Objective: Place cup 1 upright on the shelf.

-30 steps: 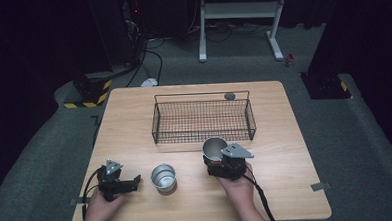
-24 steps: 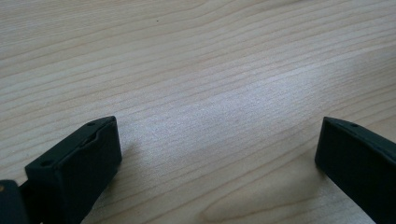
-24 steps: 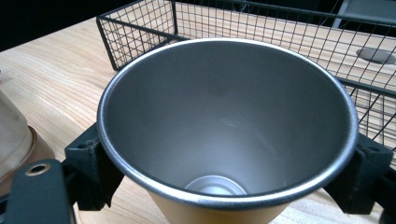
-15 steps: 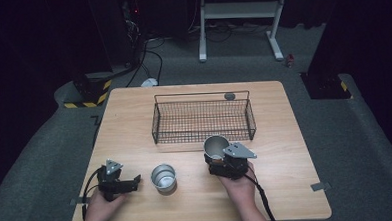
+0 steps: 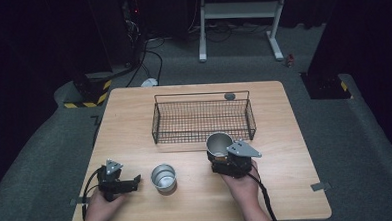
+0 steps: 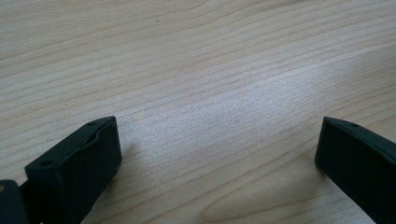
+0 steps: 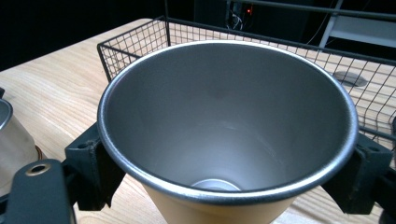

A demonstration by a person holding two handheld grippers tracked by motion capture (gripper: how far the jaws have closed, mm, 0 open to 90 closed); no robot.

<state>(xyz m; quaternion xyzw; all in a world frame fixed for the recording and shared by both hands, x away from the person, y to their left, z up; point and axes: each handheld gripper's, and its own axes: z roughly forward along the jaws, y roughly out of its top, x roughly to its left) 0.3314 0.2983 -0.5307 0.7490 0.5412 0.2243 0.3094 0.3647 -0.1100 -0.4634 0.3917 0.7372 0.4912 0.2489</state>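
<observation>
Right hand-held gripper (image 5: 221, 157): jaws clamped on upright steel cup (image 7: 228, 126), just before wire basket (image 5: 203, 121). Left hand-held gripper (image 5: 137, 181): jaws spread wide, empty, on bare counter (image 5: 287, 186) near second cup (image 5: 163, 176). No legible markings.

No lettering, label, brand mark or number can be read anywhere. The steel cup (image 7: 228, 135) between the jaws of the right hand-held gripper (image 5: 230, 161) is plain inside and out, the second cup (image 5: 163, 176) near the bench's front edge carries no print, and the wire basket (image 5: 202, 121) and bare wood bench (image 5: 297, 186) are unmarked. The yellow-and-black striped block (image 5: 86, 98) on the floor bears stripes only.
</observation>
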